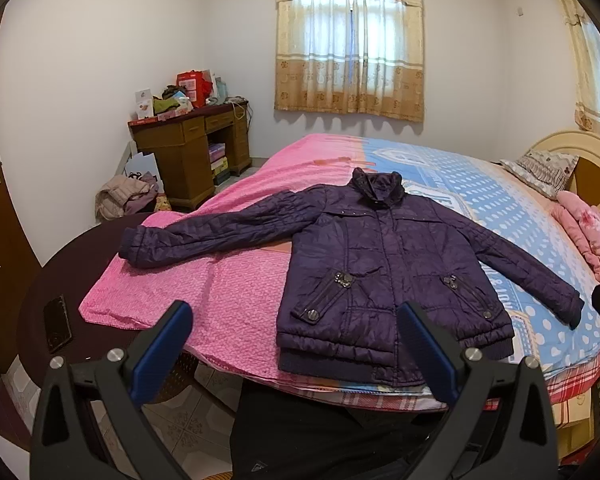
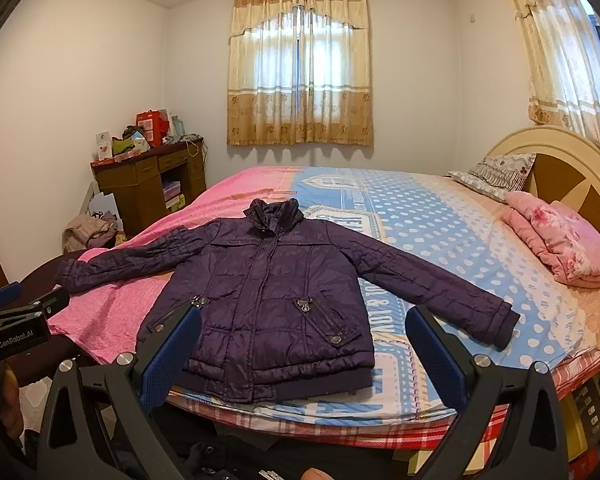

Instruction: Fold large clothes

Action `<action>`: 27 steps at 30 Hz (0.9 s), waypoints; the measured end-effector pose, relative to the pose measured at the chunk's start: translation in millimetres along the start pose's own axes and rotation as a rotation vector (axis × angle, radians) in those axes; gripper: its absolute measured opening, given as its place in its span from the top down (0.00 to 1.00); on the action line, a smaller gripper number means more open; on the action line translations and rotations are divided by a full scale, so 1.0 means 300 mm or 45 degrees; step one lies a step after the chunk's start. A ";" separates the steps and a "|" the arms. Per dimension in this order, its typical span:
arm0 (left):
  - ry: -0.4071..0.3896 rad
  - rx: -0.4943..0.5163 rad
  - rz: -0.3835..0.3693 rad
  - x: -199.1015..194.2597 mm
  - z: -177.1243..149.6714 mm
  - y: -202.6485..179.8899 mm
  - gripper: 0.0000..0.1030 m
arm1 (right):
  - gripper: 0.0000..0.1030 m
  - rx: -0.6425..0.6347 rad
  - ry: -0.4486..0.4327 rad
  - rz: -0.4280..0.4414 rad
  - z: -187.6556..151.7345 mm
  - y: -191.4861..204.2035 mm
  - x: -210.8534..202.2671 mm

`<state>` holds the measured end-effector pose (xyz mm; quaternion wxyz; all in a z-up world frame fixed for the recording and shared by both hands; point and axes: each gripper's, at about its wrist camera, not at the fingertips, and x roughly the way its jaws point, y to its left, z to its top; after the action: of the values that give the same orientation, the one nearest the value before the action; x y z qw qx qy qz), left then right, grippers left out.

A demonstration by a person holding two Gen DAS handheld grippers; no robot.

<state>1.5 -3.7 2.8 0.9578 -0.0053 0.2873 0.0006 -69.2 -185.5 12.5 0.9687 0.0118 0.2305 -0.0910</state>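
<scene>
Lying flat and face up on your wide bed (image 2: 440, 216) with the pink and blue dotted sheet is the big dark purple puffy jacket (image 2: 268, 296), both sleeves spread out. Left of the jacket, a black phone (image 1: 57, 323) rests on a dark round table (image 1: 32, 288). Your left gripper (image 1: 296, 344) is wide open, holding nothing, just before the jacket's hem. Your right gripper (image 2: 304, 350) is wide open too, also near the hem.

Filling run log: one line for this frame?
stage: pre-grasp | jacket: flat on bed, sleeves spread | left gripper: open | right gripper: open
</scene>
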 end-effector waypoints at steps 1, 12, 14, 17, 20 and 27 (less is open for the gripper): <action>-0.001 0.000 -0.001 -0.001 -0.001 0.001 0.00 | 0.01 0.000 0.005 0.000 -0.001 0.000 0.003; -0.003 -0.005 -0.001 0.000 0.002 0.010 0.00 | 0.01 0.008 0.019 0.010 -0.006 -0.002 0.013; 0.001 -0.002 -0.005 0.003 0.003 0.011 0.00 | 0.01 0.011 0.023 0.017 -0.008 -0.002 0.017; 0.002 -0.002 -0.006 0.007 0.002 0.013 0.00 | 0.01 0.016 0.028 0.019 -0.007 -0.009 0.023; 0.001 -0.001 -0.005 0.007 0.001 0.012 0.00 | 0.01 0.016 0.030 0.022 -0.009 -0.009 0.024; 0.001 -0.002 -0.005 0.007 0.000 0.011 0.00 | 0.01 0.018 0.034 0.024 -0.015 -0.003 0.026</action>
<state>3.2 -0.4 1.6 0.9577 -0.0066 0.2876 -0.0011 -64.4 -187.5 5.1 0.9663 0.0220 0.2428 -0.0832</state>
